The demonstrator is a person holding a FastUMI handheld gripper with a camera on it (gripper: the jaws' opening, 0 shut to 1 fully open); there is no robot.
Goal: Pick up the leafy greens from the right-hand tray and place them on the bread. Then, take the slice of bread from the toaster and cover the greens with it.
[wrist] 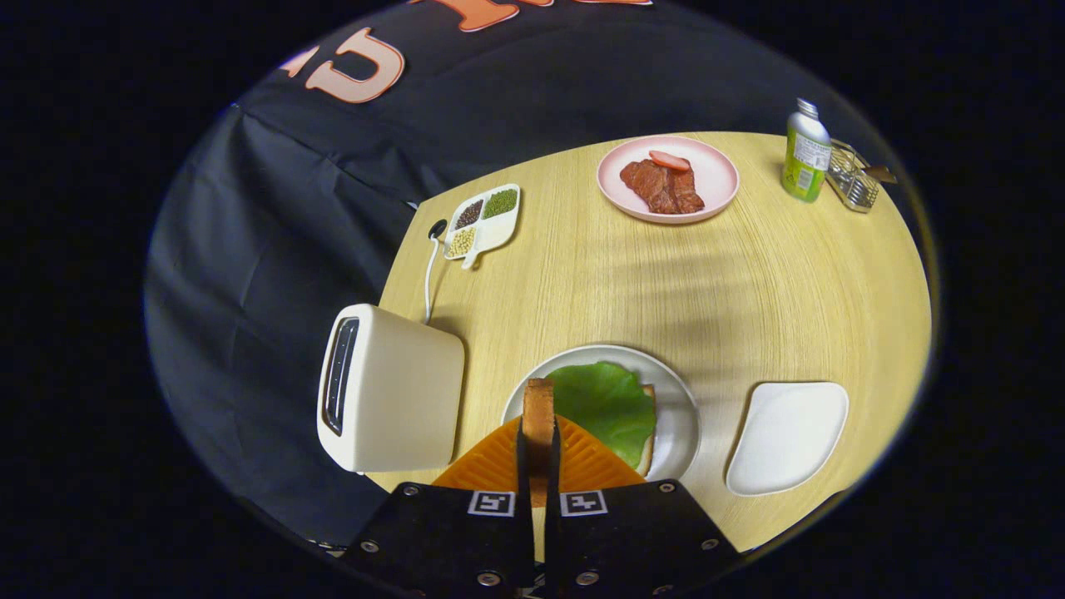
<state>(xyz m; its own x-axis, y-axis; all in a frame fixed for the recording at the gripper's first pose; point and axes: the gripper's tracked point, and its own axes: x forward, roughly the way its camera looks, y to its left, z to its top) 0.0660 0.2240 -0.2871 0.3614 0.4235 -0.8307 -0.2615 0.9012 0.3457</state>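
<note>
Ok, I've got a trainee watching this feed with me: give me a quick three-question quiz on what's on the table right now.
1. True or false: the gripper is shut on a slice of brown-crusted bread, held on edge.
2. Where is the green lettuce leaf?
A. on the white rounded tray
B. on bread on the round white plate
C. on the pink plate
3. Fill in: the cream-coloured toaster stands just ____ of the round white plate as the fingers see it.

Key: 1 true; 2 B; 3 left.
</note>
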